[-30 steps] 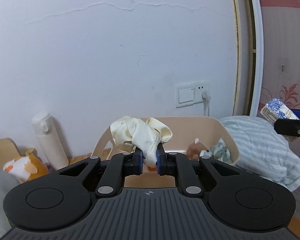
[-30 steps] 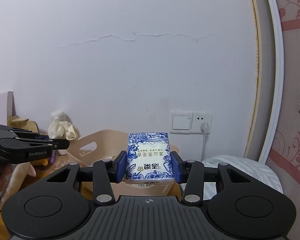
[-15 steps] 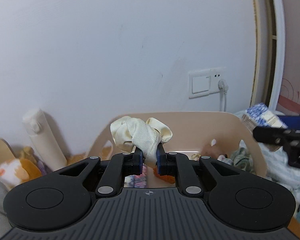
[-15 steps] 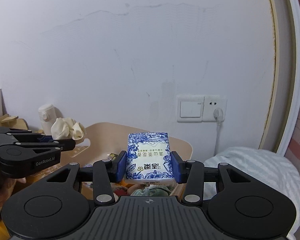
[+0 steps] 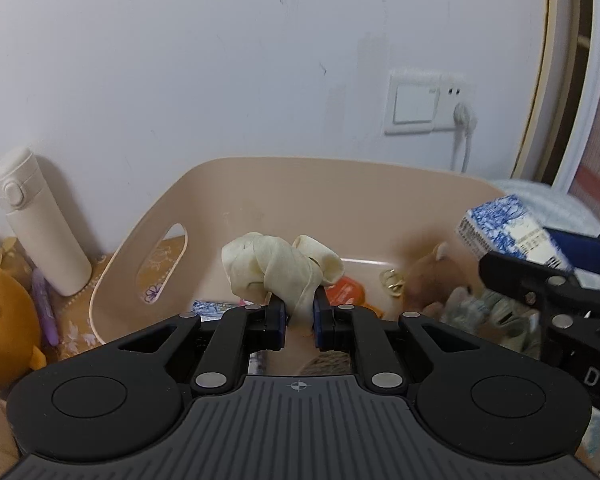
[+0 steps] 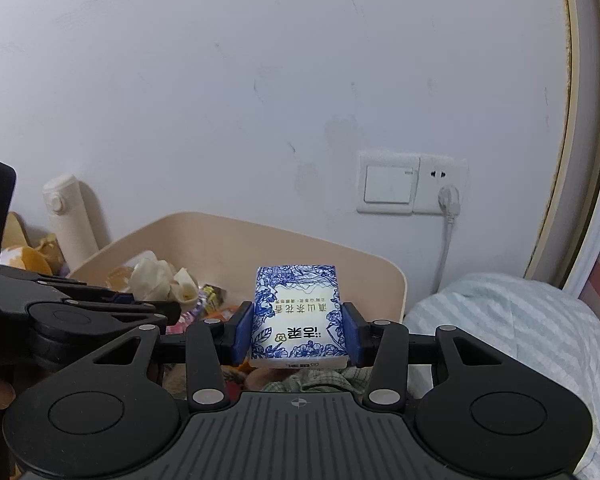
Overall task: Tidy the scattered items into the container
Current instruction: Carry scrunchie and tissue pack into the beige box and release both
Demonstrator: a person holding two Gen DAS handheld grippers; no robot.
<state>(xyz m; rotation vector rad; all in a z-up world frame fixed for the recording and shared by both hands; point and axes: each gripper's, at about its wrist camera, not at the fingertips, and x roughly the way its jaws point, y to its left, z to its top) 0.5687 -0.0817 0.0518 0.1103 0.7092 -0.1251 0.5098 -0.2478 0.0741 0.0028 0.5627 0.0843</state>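
My left gripper [image 5: 300,320] is shut on a cream satin scrunchie [image 5: 278,266] and holds it over the near edge of the beige plastic basket [image 5: 340,184]. My right gripper [image 6: 299,332] is shut on a blue-and-white tissue pack [image 6: 298,312] and holds it above the right side of the basket [image 6: 308,248]. The tissue pack [image 5: 508,228] and the right gripper's fingers [image 5: 540,284] also show at the right of the left wrist view. Inside the basket lie a brown plush toy [image 5: 436,276], an orange packet [image 5: 346,290] and a greenish cloth [image 5: 496,312].
A white thermos [image 5: 40,220] stands against the wall left of the basket, with an orange plush [image 5: 4,320] and a purple pen [image 5: 44,308] beside it. A striped pillow [image 6: 520,340] lies right of the basket. A wall switch and plugged socket [image 6: 412,184] are behind.
Both grippers have moved forward and down toward the basket. They now hang over its opening with the scrunchie and the tissue pack still held. More of the basket's contents show.
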